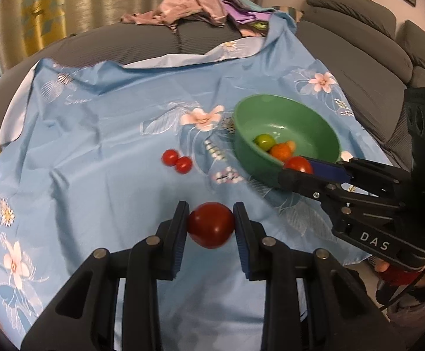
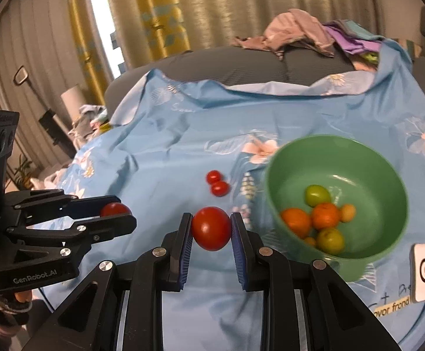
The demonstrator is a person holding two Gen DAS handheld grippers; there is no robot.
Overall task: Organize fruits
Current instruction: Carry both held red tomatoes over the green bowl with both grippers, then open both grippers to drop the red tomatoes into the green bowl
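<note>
Left gripper [image 1: 211, 225] and right gripper [image 2: 211, 229] each clamp a tomato, bowl [image 2: 279, 175] at right of frame.

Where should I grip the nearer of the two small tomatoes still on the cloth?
Probably across its round middle, coming from above, one finger toward the bowl and one opposite. The nearer small tomato touches its twin on the far side, so avoid that seam. Both grippers already hold tomatoes.

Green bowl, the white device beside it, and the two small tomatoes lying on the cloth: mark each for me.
Green bowl [image 2: 341, 149], right wrist view, far rim.
White device [image 2: 422, 272], right wrist view, middle of its face.
Two small tomatoes [image 1: 176, 161], left wrist view, where they touch.
</note>
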